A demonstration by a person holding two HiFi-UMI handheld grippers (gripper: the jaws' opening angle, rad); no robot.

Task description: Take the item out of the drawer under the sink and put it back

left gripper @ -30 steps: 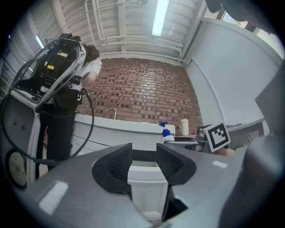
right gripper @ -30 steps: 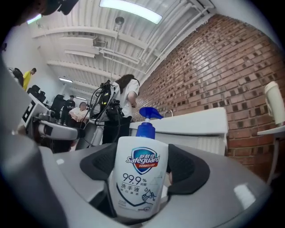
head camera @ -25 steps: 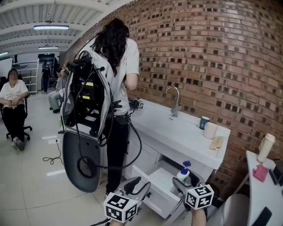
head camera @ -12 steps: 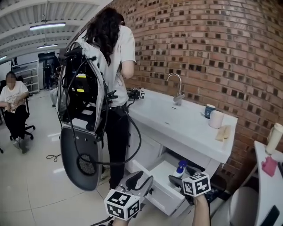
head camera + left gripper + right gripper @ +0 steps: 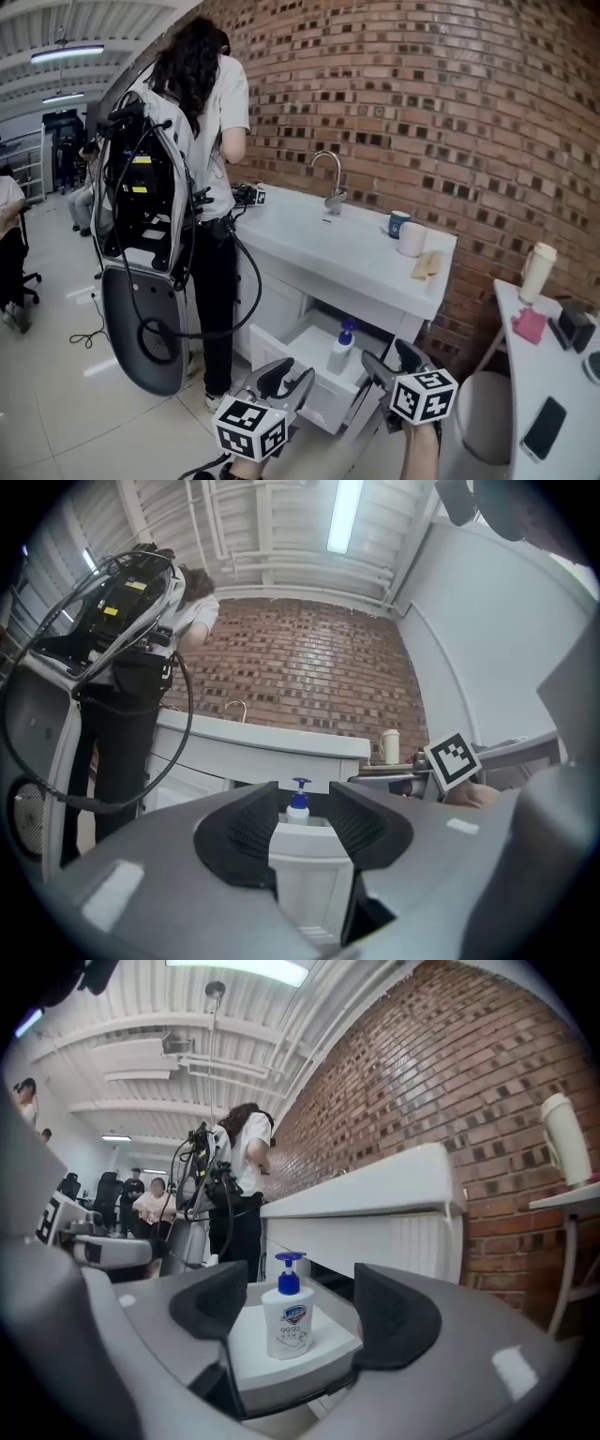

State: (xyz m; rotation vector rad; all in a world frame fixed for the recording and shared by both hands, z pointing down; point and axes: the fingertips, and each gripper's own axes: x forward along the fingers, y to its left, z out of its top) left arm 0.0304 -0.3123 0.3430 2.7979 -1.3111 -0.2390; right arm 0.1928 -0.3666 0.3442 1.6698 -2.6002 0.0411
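Note:
A white soap bottle [image 5: 341,349] with a blue pump stands upright in the open white drawer [image 5: 302,349] under the sink counter [image 5: 356,258]. My left gripper [image 5: 286,380] hovers open in front of the drawer's front panel, holding nothing. In the left gripper view, the bottle's pump [image 5: 297,805] peeks over the drawer front. My right gripper [image 5: 394,364] is beside the drawer's right end. Its jaws are closing. In the right gripper view, the bottle [image 5: 288,1321] lines up between the jaws but stands farther off, and the pads [image 5: 392,1314] do not touch it.
A person wearing a large backpack rig [image 5: 141,216] stands at the counter's left end. A faucet [image 5: 330,178], a blue mug [image 5: 397,223] and a white cup [image 5: 411,239] are on the counter. A white table [image 5: 525,375] with a phone [image 5: 542,427] is at right.
The drawer and counter have shifted left in the head view, and the table at right shows more. Both grippers stay low before the open drawer. The bottle still stands in it.

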